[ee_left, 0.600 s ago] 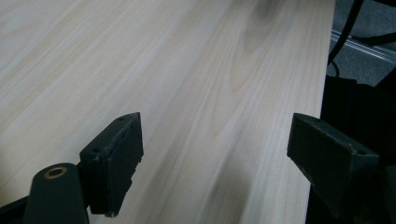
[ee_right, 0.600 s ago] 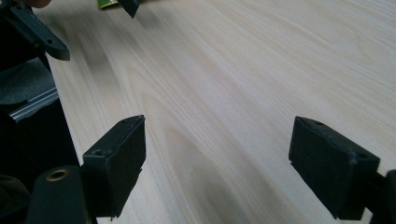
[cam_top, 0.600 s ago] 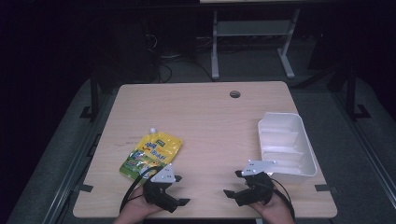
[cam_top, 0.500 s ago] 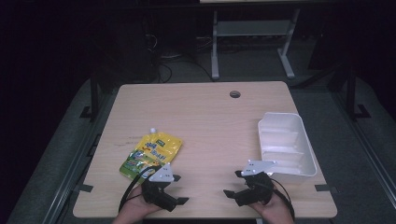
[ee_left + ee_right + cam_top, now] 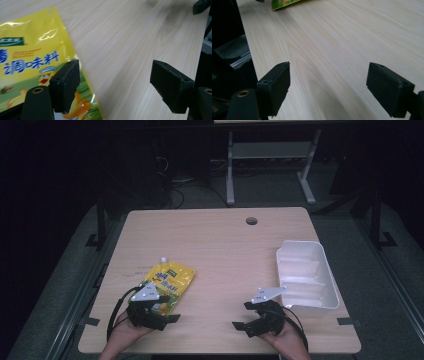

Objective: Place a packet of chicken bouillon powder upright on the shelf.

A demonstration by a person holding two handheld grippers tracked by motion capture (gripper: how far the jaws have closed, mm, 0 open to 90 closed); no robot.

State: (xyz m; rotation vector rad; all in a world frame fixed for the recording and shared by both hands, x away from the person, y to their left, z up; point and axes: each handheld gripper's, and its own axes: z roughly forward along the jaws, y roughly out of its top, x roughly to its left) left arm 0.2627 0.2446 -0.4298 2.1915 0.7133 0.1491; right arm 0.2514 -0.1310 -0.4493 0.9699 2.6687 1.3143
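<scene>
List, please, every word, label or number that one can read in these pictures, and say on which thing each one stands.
"调味料": large blue characters on the yellow pouch, left gripper view.
A further blue character to their left, cut off by the picture edge: not readable.
White text on the green label at the pouch's upper left: too blurred.
Small orange line above the blue characters: too small.
Print on the pouch in the high view: too small.

Your yellow spouted pouch (image 5: 168, 281) lies flat near the table's (image 5: 225, 250) front-left corner, its white spout pointing toward the back edge.
</scene>
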